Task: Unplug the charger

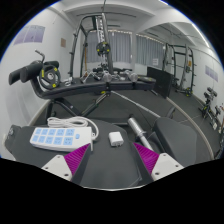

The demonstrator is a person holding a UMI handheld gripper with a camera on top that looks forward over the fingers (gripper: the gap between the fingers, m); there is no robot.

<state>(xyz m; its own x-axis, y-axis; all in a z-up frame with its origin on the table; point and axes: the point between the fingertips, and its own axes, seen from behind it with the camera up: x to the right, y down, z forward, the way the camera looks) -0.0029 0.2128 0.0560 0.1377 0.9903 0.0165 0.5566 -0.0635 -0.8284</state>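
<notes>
A small white charger [115,138] lies on the dark grey table [110,170], just ahead of my fingers and about midway between them. A white power strip [52,135] with blue switches lies to its left, beyond my left finger, with a white cable [82,125] looped beside it. I cannot tell whether the charger is plugged into anything. My gripper [111,160] is open and empty, its magenta pads [76,158] wide apart and low over the table.
A pale cylindrical object [137,127] lies on the table just right of the charger. A yellow-and-black device [48,72] stands at the far left. A tall stand [103,60] and gym-like frames [180,70] fill the room behind.
</notes>
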